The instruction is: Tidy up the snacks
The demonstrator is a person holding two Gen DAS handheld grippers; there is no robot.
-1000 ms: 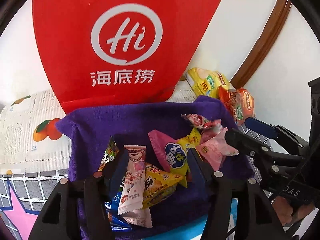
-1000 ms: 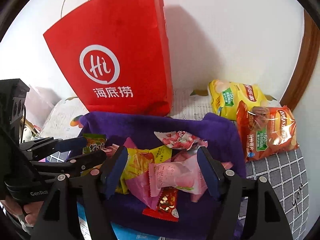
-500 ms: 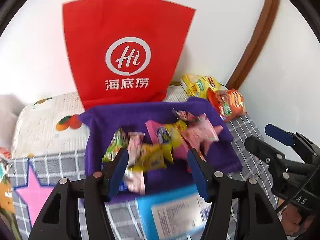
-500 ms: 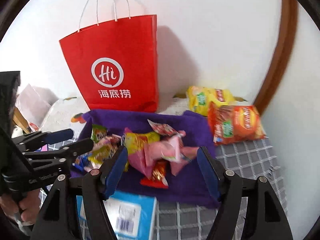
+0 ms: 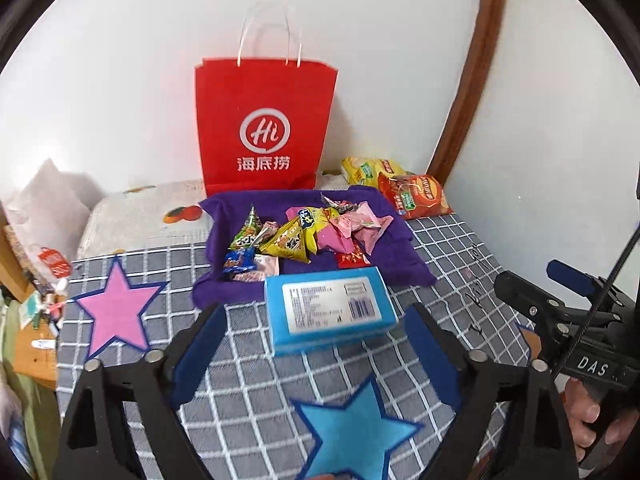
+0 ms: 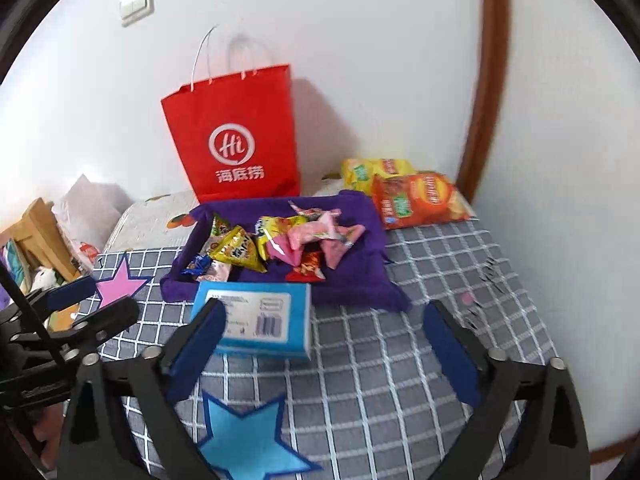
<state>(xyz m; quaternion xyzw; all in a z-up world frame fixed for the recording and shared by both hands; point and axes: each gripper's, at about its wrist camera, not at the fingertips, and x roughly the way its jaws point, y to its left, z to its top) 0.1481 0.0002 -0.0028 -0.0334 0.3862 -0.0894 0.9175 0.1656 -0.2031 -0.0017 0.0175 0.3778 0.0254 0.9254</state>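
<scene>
Lying heaped on a purple cloth tray [image 5: 404, 258]: small snack packets [image 5: 308, 228], tilted every way, sharing no single long axis; green and yellow pyramids to the left, pink wrappers to the right, one red packet at the near edge. Sitting just in front of the tray, touching or slightly overlapping its near rim: a blue box [image 5: 330, 312], label up, long axis running left to right. Standing upright behind the tray against the wall: a red paper bag [image 5: 264, 128], handles up. Lying flat beside the tray's far right corner: two chip bags [image 5: 414, 196], possibly overlapping, though hard judging from this angle.

Hovering over the checked bed cover [image 5: 248, 392], angled down toward the box: left claw [image 5: 316, 360], spread wide after just opening, nothing between the pads. Hanging likewise to its right: right claw [image 6: 324, 354], also just opened wide and gripping nothing, with a hand [image 5: 592, 420] wrapping its handle.
</scene>
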